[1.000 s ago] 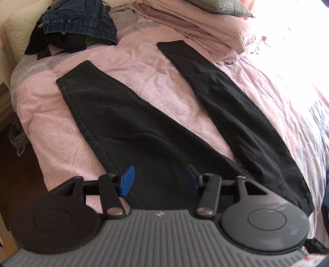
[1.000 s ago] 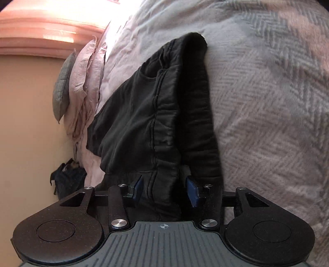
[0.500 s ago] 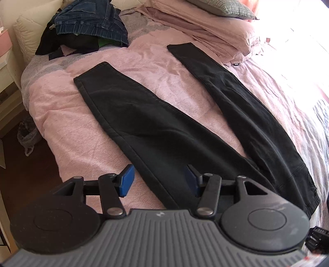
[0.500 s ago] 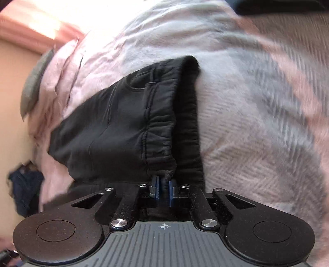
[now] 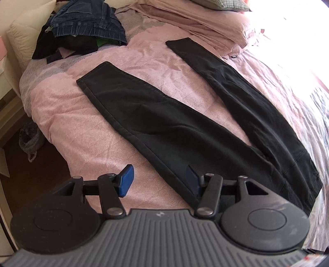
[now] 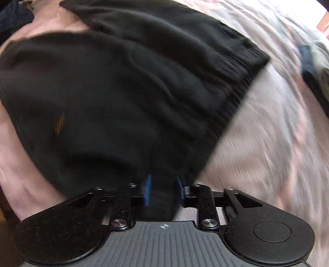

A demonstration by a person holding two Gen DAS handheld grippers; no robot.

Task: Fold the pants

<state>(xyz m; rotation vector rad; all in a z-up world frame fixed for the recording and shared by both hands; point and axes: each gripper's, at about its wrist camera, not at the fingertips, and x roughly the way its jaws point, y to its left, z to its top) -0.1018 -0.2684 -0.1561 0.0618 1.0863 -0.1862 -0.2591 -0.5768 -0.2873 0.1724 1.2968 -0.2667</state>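
A: Pants [image 5: 174,123], black, lie flat on the pink bedspread [image 5: 86,127], legs spread in a V. In the left wrist view one leg runs toward eleven o'clock, the other toward one o'clock, and the waist end sits at about four o'clock.

B: And the left gripper [image 5: 159,179]?

A: Its jaws are opening, blue pads well apart. It hangs over the outer seam of the eleven o'clock leg; the left pad is above bare bedspread, the right pad above black cloth. Nothing is pinched between them.

B: The right gripper [image 6: 163,190]?

A: Its jaws are opening too. That view is blurred, but black fabric fills the gap between the pads, and I cannot tell whether the pads touch it. The ribbed waistband [image 6: 242,82] stretches away toward one o'clock there.

B: What else is on the bed?

A: A heap of blue jeans [image 5: 86,22] and dark clothes at eleven o'clock in the left wrist view, and pink pillows [image 5: 205,18] at the top, toward one o'clock. A crumpled plastic bag [image 5: 28,139] lies on the floor at nine o'clock.
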